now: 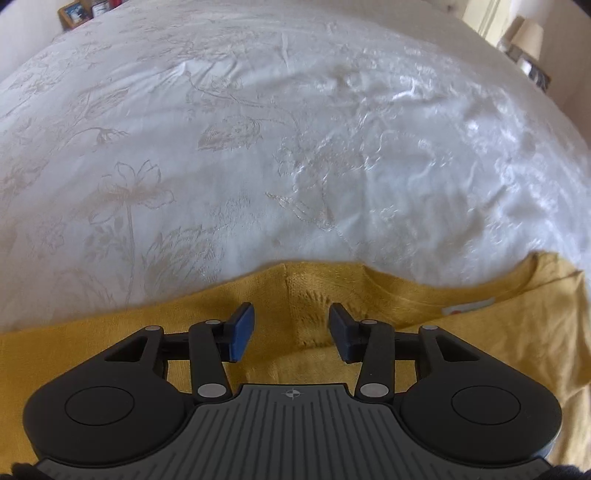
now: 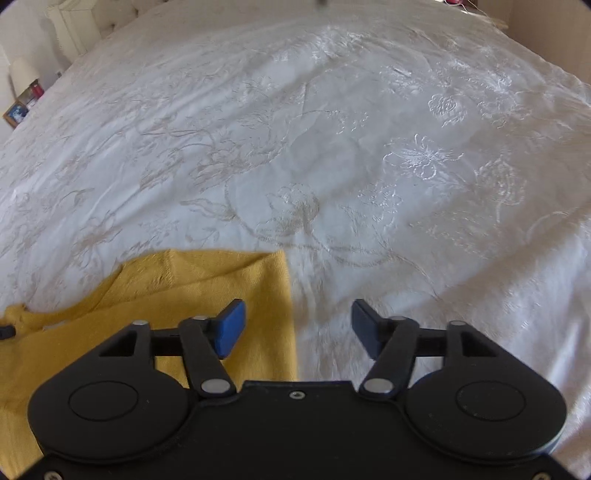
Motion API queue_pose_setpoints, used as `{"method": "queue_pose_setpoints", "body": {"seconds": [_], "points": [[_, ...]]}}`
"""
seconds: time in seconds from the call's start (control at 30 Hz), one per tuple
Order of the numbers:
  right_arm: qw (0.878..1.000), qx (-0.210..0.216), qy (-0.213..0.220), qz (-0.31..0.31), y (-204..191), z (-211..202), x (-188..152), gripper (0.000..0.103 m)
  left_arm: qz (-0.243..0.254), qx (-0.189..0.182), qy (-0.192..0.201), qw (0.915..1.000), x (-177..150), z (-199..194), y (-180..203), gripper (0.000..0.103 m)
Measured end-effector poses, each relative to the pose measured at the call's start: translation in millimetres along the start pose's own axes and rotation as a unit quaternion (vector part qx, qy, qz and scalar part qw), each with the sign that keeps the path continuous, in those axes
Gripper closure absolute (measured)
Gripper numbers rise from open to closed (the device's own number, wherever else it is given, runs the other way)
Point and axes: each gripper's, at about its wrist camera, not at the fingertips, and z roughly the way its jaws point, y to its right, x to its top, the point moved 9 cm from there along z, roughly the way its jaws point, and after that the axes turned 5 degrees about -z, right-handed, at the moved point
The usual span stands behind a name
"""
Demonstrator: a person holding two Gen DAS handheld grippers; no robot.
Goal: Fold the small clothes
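A mustard-yellow knit top (image 1: 424,314) lies flat on the white bedspread (image 1: 258,147), its neckline and label toward the right in the left wrist view. My left gripper (image 1: 291,330) hovers over the top's shoulder seam, jaws apart, with no fabric pinched between the blue pads. In the right wrist view the top (image 2: 221,288) fills the lower left, with its straight right edge running down the middle. My right gripper (image 2: 297,326) stands wide open astride that edge, the left pad over the yellow cloth and the right pad over the bedspread (image 2: 406,184). Nothing is gripped.
The embroidered white bedspread stretches far ahead of both grippers. A framed picture (image 1: 74,13) and small items sit beyond the bed's far left corner. A lamp (image 1: 526,38) stands at the far right. Another framed picture (image 2: 16,112) sits at the left edge.
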Motion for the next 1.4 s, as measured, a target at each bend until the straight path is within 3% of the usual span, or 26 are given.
{"method": "queue_pose_setpoints", "body": {"seconds": [0.13, 0.2, 0.3, 0.37, 0.47, 0.67, 0.87, 1.03, 1.13, 1.27, 1.4], "points": [[0.999, 0.016, -0.018, -0.037, -16.8, -7.9, -24.9, 0.016, -0.032, -0.030, 0.010, 0.9990, -19.1, -30.7, 4.9, 0.036], [0.997, 0.011, -0.040, -0.058, -18.9, -3.6, -39.7, 0.016, -0.037, -0.029, 0.009, 0.9989, -33.4, -43.3, 7.1, 0.036], [0.994, -0.043, -0.090, -0.036, 8.5, 13.5, -65.3, 0.016, -0.042, -0.025, 0.001, 0.9988, -57.1, -60.9, 6.1, 0.033], [0.995, -0.052, -0.087, -0.002, 21.9, 13.8, -69.2, 0.015, -0.044, -0.022, -0.007, 0.9988, -74.6, -73.0, 1.6, 0.028], [0.995, -0.064, -0.073, -0.009, 19.0, 1.3, -65.1, 0.014, -0.047, -0.016, -0.018, 0.9986, -97.7, -87.4, -4.5, 0.024], [0.999, 0.015, -0.026, -0.018, -7.0, -41.7, -79.0, 0.012, -0.079, -0.002, -0.033, 0.9963, -144.1, -109.6, -16.8, 0.023], [0.993, 0.100, -0.058, -0.027, -21.6, -73.5, -140.3, 0.010, -0.093, 0.000, -0.054, 0.9942, -188.4, -123.2, -16.2, 0.023], [0.984, 0.133, -0.103, -0.052, -13.1, -105.5, -203.1, 0.012, -0.085, 0.003, -0.076, 0.9935, -228.9, -129.1, -9.9, 0.023], [0.976, 0.152, -0.133, -0.077, -8.5, -120.6, -237.1, 0.018, -0.074, 0.012, -0.086, 0.9935, -247.3, -130.9, -6.0, 0.022], [0.964, 0.166, -0.172, -0.121, -6.7, -129.6, -277.4, 0.046, -0.071, 0.014, -0.088, 0.9934, -259.6, -132.6, 2.8, 0.022], [0.964, 0.173, -0.175, -0.103, -7.8, -125.4, -291.0, 0.048, -0.064, 0.010, -0.080, 0.9947, -269.1, -134.1, 15.6, 0.021]]}}
